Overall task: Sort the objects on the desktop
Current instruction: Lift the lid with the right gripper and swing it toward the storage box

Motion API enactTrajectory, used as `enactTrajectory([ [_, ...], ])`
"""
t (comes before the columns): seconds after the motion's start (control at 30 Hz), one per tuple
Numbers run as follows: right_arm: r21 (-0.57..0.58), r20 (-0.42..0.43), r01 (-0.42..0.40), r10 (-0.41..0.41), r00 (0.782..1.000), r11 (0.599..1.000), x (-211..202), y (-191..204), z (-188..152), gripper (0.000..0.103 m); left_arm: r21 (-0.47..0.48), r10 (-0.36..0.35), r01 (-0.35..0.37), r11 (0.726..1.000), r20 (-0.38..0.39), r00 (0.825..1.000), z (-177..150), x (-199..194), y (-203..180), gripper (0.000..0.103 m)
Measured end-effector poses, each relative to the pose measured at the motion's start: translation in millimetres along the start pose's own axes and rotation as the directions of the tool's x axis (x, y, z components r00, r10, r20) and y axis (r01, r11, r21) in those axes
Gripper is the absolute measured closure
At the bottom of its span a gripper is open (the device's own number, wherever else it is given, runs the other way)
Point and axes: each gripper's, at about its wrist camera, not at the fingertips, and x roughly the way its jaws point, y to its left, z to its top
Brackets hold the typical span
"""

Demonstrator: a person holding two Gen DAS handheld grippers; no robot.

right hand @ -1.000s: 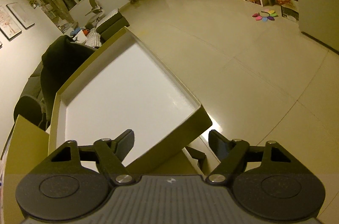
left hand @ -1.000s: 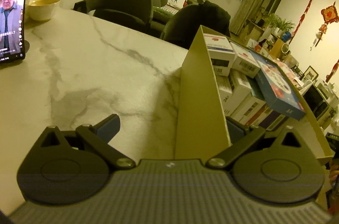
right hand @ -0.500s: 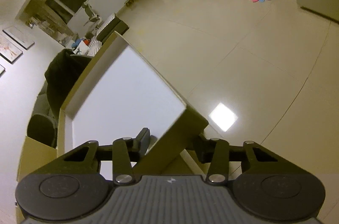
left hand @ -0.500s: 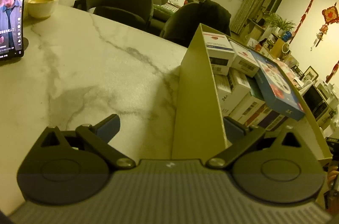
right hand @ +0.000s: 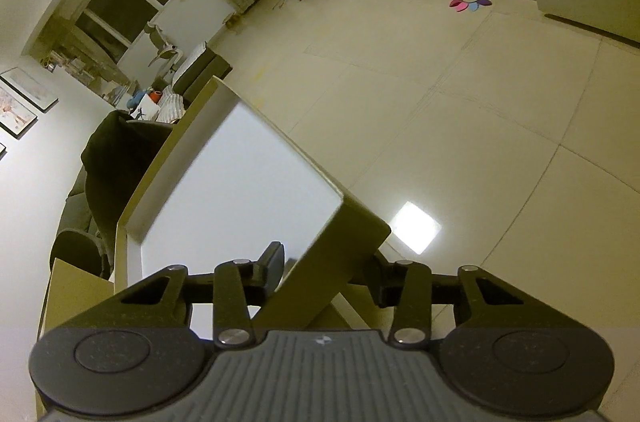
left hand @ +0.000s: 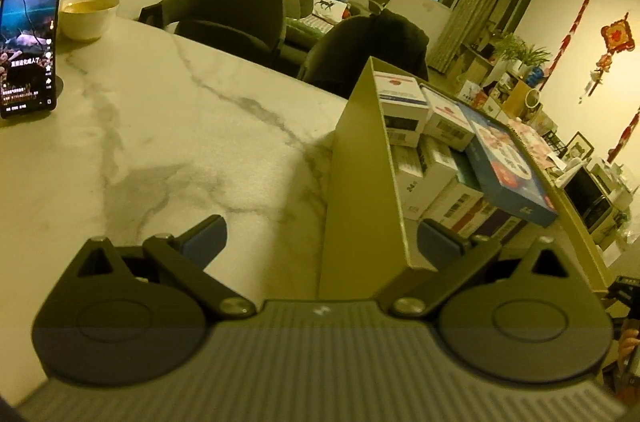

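Lid: shallow olive-sided cardboard lid with a white inner face, hollow side up toward the camera, tilted, its long axis running away from the right gripper toward the dark chair.
Right gripper: pressed together on the lid's near olive wall, one finger inside the lid and one outside.
Box: open olive cardboard box standing on the white marble-patterned table, its long axis running away from the left gripper toward the windows.
Contents: small white cartons packed inside, with a flat blue box lying slanted on top, above the rim.
Left gripper: spread wide, straddling the box's near left wall without pinching it.
Key relation: the lid sits just right of the box, whose corner shows at the lower left of the right wrist view; probably their long axes are nearly parallel, though the fisheye bends them.
Risk: the slanted blue box may stop the lid seating.
Bystanders: propped phone and cream bowl, well apart on the far left.
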Motion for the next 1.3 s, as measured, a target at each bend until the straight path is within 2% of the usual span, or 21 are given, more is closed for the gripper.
enactTrajectory([
  [0.33, -0.002, 0.041, -0.005, 0.005, 0.999, 1.0, -41.6, -11.0, -16.9, 0.057, -0.006, -0.029, 0.029, 1.0, 0.022, 0.999, -3.8, -20.5, 2.8, 0.0],
  [0.53, -0.024, 0.084, -0.015, 0.017, 0.996, 1.0, -69.8, -10.2, -27.1, 0.057, 0.006, -0.043, 0.043, 0.999, 0.01, 0.999, -9.2, -29.0, 3.5, 0.0],
  [1.3, -0.11, 0.156, -0.142, 0.158, 0.975, 0.984, -160.1, 10.3, -64.7, 0.057, 0.02, -0.115, 0.116, 0.993, -0.006, 0.993, -22.0, -48.3, 1.2, 0.0],
])
